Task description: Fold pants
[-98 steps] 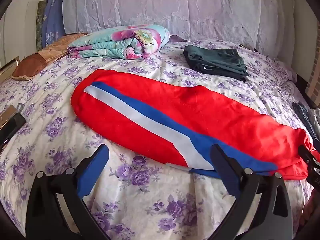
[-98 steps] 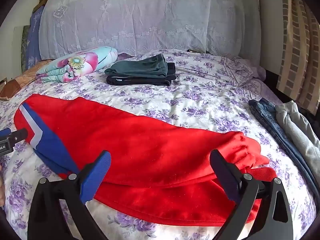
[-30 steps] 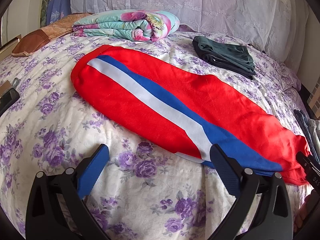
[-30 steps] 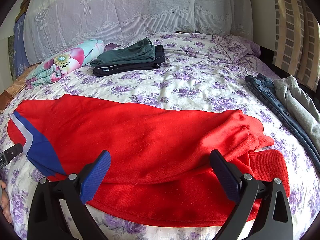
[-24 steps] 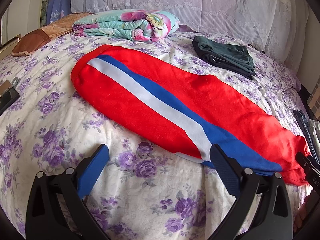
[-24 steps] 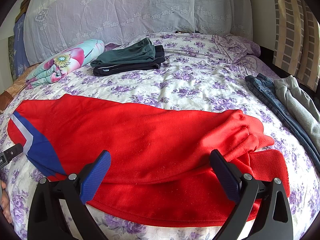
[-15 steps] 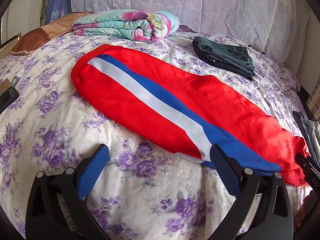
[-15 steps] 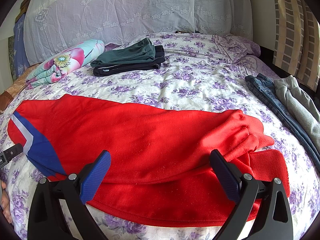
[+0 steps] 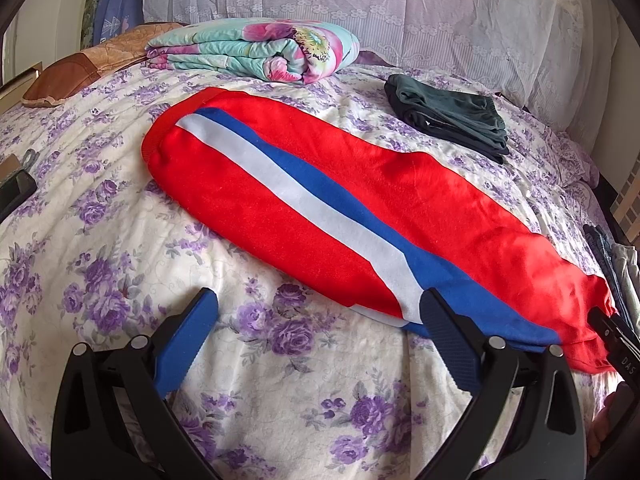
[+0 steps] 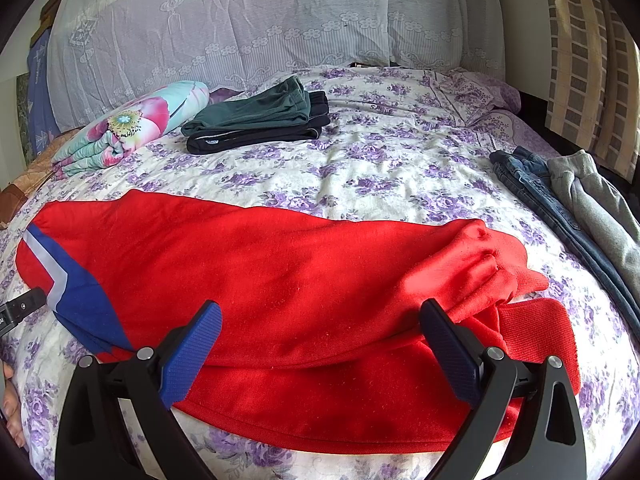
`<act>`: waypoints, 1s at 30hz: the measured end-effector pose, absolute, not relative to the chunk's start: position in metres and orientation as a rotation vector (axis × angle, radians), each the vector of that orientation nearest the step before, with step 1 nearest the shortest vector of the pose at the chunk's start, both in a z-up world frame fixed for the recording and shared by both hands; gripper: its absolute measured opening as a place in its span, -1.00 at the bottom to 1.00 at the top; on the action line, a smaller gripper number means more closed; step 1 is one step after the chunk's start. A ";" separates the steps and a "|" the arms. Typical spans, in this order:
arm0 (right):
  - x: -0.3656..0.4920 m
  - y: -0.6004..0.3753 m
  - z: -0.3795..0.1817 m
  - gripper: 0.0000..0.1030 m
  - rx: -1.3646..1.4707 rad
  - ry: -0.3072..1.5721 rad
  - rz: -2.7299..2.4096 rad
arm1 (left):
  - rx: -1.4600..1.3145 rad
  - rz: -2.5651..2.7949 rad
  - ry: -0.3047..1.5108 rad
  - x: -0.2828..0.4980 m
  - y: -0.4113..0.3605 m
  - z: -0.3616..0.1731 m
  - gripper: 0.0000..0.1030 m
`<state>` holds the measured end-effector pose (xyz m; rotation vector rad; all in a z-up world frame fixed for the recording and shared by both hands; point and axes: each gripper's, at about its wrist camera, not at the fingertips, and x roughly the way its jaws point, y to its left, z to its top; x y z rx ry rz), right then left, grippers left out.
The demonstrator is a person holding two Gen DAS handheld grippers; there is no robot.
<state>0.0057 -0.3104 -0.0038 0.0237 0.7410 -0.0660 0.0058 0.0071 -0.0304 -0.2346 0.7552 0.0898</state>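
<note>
Pants: red pants [image 9: 400,200] with a blue and white side stripe lie flat on my flowered bedspread [image 9: 100,208], one leg stacked over the other.
Long axis: they run across in front of me, left to right; cuffs to my left, waistband [image 10: 532,332] bunched to my right.
Left claw: my left gripper [image 9: 316,336] hangs wide apart and empty over bare bedspread, just short of the near edge; its right finger overlaps the stripe.
Right claw: my right gripper [image 10: 320,340] is spread wide, holding nothing, low over the thigh and waist cloth.
Nearer hand: I judge the right nearer the waistband; the cuffs lie far off to the left of my left claw.
Likely next: a fold along the length, end brought to end.
Bystanders: a folded dark green garment [image 10: 256,120] and a rolled floral quilt [image 9: 256,52] sit well apart, behind.
</note>
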 end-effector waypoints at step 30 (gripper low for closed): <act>0.003 -0.319 -0.004 0.93 0.088 0.769 -0.007 | -0.318 0.016 0.791 0.011 0.017 -0.034 0.91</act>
